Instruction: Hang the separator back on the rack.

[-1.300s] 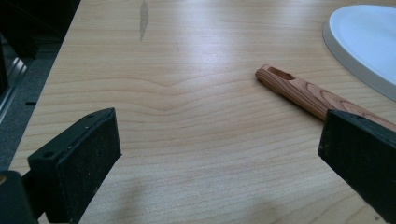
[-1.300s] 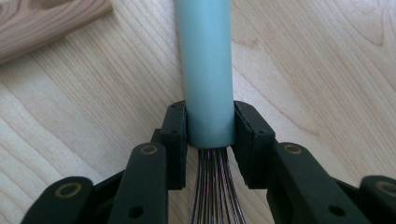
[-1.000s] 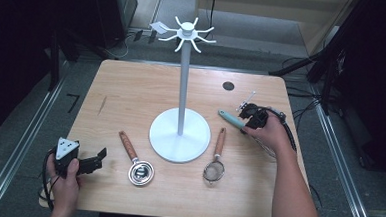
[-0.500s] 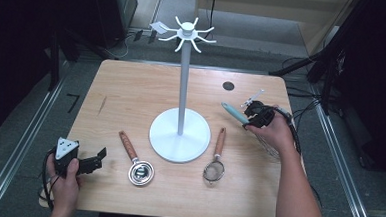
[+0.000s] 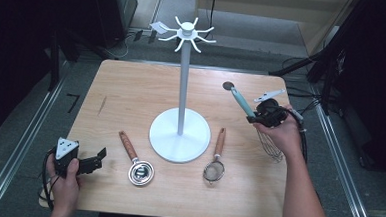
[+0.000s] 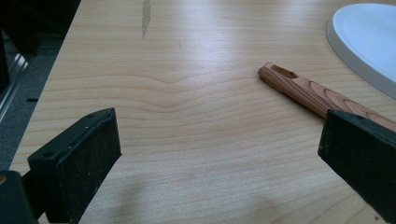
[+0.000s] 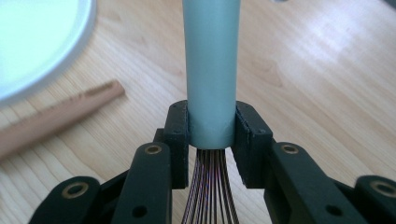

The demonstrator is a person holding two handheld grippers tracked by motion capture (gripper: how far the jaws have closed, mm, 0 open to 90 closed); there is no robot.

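Observation:
A whisk with a teal handle and wire loops is lifted off the table at the right, handle tilted up and to the left. My right gripper is shut on the whisk handle just above the wires; its fingers press both sides. My left gripper rests open at the table's front left, nothing between its pads. A white hook stand rises from a round base at the table's centre.
A wooden-handled round metal utensil lies left of the base, its handle just ahead of my left gripper. A small wooden-handled strainer lies right of the base. A dark disc sits at the table's back right.
My right gripper has lifted the whisk and tipped its handle upward, drifting slightly right. The left gripper has stayed put.

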